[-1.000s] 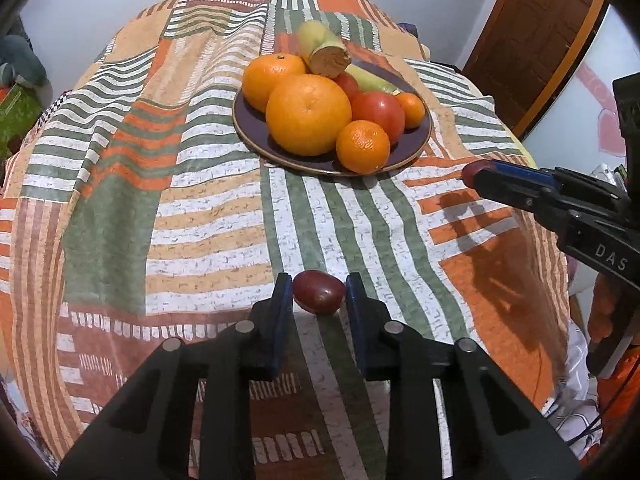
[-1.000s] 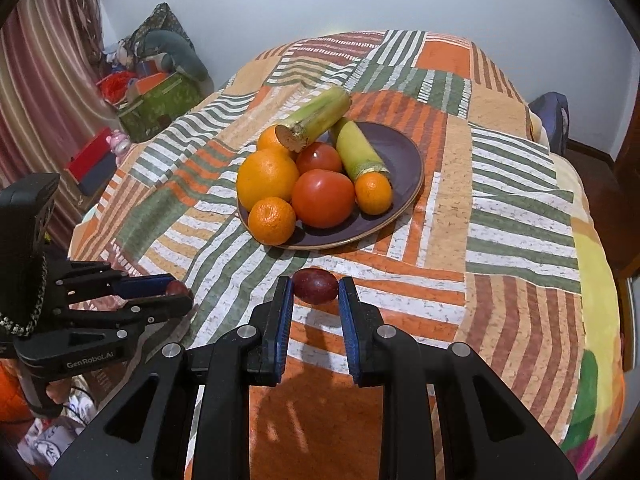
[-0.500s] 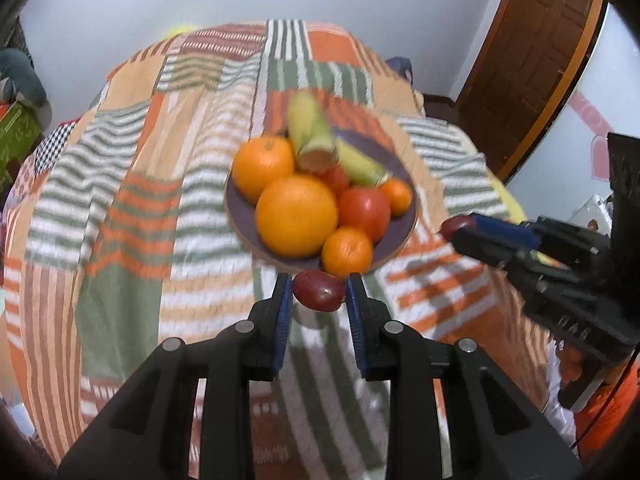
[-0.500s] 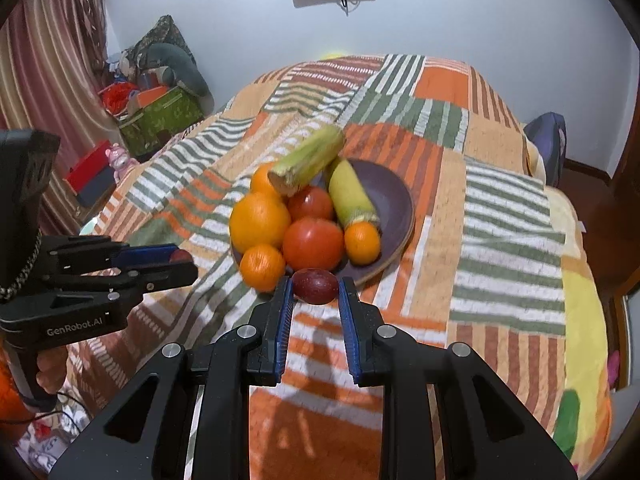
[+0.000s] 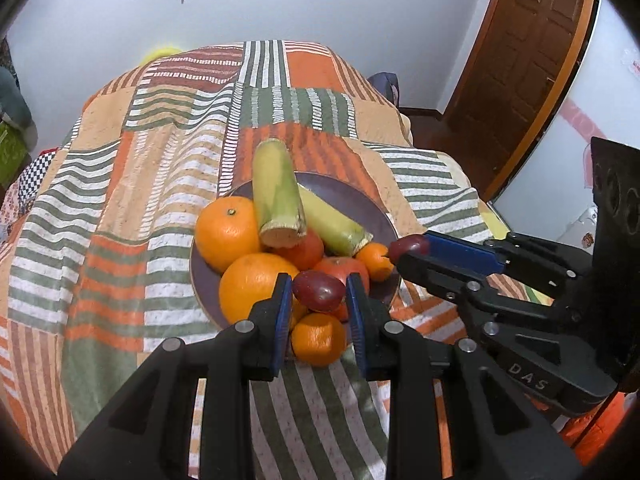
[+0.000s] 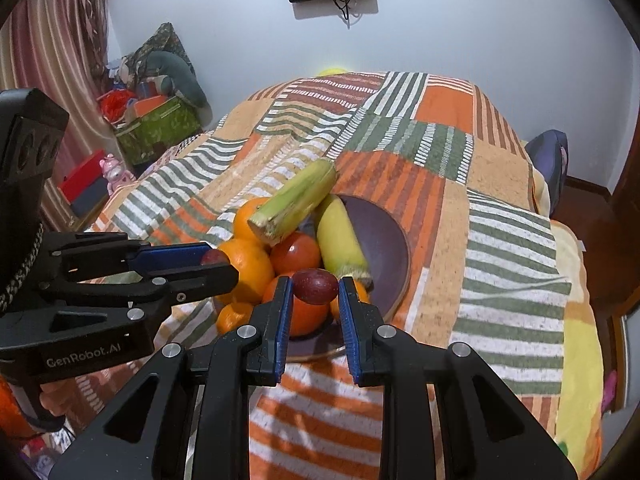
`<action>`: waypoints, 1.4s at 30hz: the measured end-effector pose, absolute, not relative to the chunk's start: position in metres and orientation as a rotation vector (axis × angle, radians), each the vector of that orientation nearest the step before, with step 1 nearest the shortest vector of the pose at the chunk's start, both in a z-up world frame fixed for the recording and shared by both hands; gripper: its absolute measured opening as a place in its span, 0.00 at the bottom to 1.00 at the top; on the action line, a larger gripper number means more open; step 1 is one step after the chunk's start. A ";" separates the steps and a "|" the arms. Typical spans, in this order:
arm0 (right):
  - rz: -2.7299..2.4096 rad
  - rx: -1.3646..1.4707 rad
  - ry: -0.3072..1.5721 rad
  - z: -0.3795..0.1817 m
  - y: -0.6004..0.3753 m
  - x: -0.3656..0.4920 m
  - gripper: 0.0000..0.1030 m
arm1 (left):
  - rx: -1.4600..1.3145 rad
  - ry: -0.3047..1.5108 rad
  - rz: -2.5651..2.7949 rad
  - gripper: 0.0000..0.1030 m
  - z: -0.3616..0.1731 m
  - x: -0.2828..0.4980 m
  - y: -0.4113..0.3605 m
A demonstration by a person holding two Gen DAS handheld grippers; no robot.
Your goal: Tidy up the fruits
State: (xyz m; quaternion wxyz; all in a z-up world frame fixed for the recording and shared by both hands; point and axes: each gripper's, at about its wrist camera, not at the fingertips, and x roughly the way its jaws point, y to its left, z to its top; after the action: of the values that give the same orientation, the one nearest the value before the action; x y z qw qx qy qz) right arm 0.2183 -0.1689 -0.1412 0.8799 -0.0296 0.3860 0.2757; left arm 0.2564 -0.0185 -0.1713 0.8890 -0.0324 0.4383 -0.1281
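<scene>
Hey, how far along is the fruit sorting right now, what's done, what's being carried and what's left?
Done: oranges, tomatoes and two corn cobs already sit piled on the dark plate. In hand: the left gripper and the right gripper are each shut on a dark red fruit, both held near the plate. Left: setting those two on the plate; no other loose fruit shows on the bedspread.

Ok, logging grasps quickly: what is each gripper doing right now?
Left gripper: closed on a dark red fruit.
Right gripper: closed on another dark red fruit.
</scene>
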 end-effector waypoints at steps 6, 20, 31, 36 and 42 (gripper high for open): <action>0.577 -0.059 0.814 -0.149 -0.165 0.231 0.21 | -0.058 0.913 -0.268 0.26 -0.175 0.270 -0.022; 0.572 -0.048 0.864 -0.168 -0.161 0.246 0.21 | -0.058 0.926 -0.245 0.27 -0.188 0.285 -0.023; 0.564 -0.038 0.861 -0.158 -0.168 0.242 0.22 | -0.079 0.898 -0.220 0.37 -0.176 0.267 -0.015; 0.547 -0.057 0.794 -0.131 -0.173 0.225 0.22 | -0.084 0.818 -0.198 0.37 -0.146 0.245 -0.009; 0.523 -0.044 0.667 -0.080 -0.185 0.192 0.23 | -0.092 0.657 -0.168 0.37 -0.085 0.201 -0.002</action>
State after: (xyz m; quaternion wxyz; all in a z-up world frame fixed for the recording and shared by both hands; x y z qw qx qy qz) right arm 0.1923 -0.1848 -0.0797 0.9113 -0.0214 0.3234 0.2538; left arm 0.2011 -0.0019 -0.0852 0.9421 -0.0451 0.3220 -0.0824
